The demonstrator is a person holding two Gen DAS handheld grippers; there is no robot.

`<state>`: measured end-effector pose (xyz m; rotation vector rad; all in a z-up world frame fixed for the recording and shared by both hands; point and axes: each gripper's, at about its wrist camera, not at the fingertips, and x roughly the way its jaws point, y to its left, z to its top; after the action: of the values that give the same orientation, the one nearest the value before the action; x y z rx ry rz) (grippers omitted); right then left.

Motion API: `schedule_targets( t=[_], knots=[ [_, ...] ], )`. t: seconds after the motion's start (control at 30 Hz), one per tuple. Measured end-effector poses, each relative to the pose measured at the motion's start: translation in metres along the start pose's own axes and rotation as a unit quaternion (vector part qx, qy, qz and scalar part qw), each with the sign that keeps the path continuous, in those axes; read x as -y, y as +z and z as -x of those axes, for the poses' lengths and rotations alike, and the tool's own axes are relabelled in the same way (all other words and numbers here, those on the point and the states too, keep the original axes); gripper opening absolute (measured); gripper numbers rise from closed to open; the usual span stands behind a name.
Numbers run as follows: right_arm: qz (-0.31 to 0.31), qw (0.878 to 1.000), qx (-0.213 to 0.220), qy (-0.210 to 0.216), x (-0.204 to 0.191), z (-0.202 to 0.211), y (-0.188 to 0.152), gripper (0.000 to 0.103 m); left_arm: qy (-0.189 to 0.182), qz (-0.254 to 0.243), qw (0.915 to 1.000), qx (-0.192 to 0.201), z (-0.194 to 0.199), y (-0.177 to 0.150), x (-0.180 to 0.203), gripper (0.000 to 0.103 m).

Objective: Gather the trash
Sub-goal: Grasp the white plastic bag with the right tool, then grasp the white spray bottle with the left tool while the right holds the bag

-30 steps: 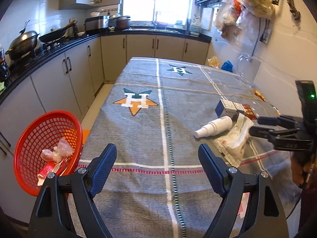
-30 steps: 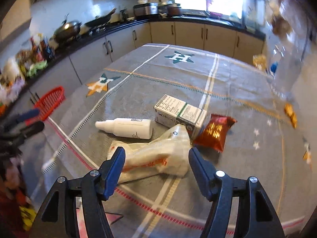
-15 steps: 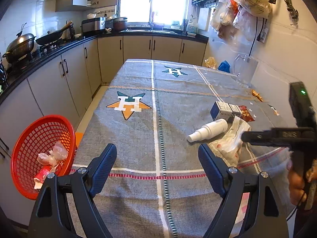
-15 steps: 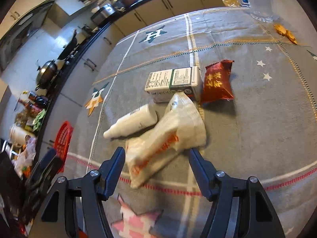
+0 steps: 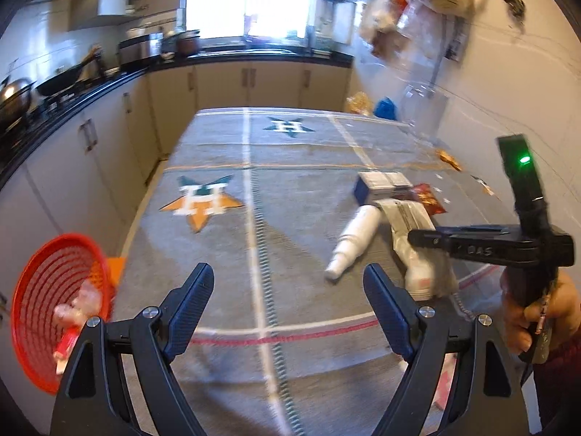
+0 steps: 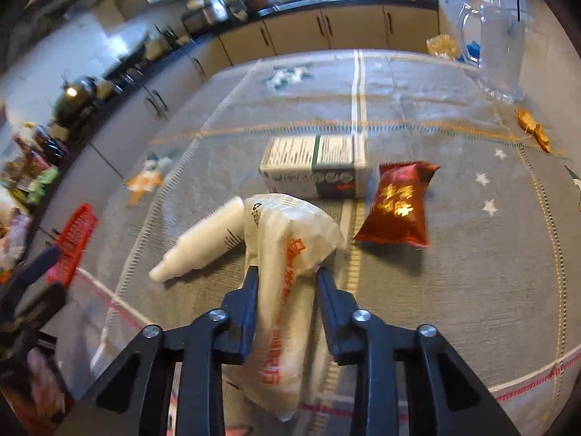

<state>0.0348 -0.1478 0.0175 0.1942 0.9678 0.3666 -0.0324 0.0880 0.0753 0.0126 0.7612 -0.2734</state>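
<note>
A crumpled white plastic bag with orange print (image 6: pixel 287 254) lies on the grey tablecloth, and my right gripper (image 6: pixel 287 278) is closed around its middle. The bag also shows in the left wrist view (image 5: pixel 414 239), under the right gripper (image 5: pixel 414 236). A white bottle (image 6: pixel 203 239) lies on its side just left of the bag. A white and green carton (image 6: pixel 314 167) and a red snack packet (image 6: pixel 397 205) lie behind it. My left gripper (image 5: pixel 288 292) is open and empty above the table's near edge. A red basket (image 5: pixel 47 312) with some trash sits off the table's left side.
A clear glass jug (image 6: pixel 497 47) stands at the table's far right. Small orange wrappers (image 6: pixel 533 129) lie near the right edge. Kitchen cabinets and a black counter with pots (image 5: pixel 72 76) run along the left and back.
My right gripper has moved down onto the white bag and closed on it; it was open before. My left gripper has stayed open and shifted slightly.
</note>
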Motion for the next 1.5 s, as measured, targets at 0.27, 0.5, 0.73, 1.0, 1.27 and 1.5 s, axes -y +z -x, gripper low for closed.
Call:
schedule_targets(
  t=[0.27,0.5,0.73,1.0,1.27,1.5],
  knots=[
    [-0.023,0.998,0.049,0.038,0.037,0.02,-0.006,0.016,-0.019,-0.052,0.9973,-0.048,-0.054,0.023,0.048,0.085],
    [-0.037,0.993,0.088,0.064,0.051,0.033,-0.006,0.016,0.0,-0.08,0.994,-0.074,-0.095,0.027,0.07,0.081],
    [-0.045,0.993,0.09,0.07,0.053,0.034,-0.008,0.016,-0.003,-0.065,0.9925,-0.103,-0.12,0.025,0.071,0.041],
    [-0.02,0.993,0.092,0.068,0.045,0.033,-0.009,0.016,-0.003,-0.044,0.9945,-0.095,-0.114,0.019,0.069,0.03],
    [0.018,0.992,0.101,0.07,0.029,0.033,-0.016,0.016,-0.009,-0.003,0.9982,-0.06,-0.082,0.009,0.058,0.029],
    [0.036,0.991,0.106,0.075,0.023,0.034,-0.017,0.016,-0.001,0.019,0.9991,-0.038,-0.062,0.0,0.052,0.029]
  ],
)
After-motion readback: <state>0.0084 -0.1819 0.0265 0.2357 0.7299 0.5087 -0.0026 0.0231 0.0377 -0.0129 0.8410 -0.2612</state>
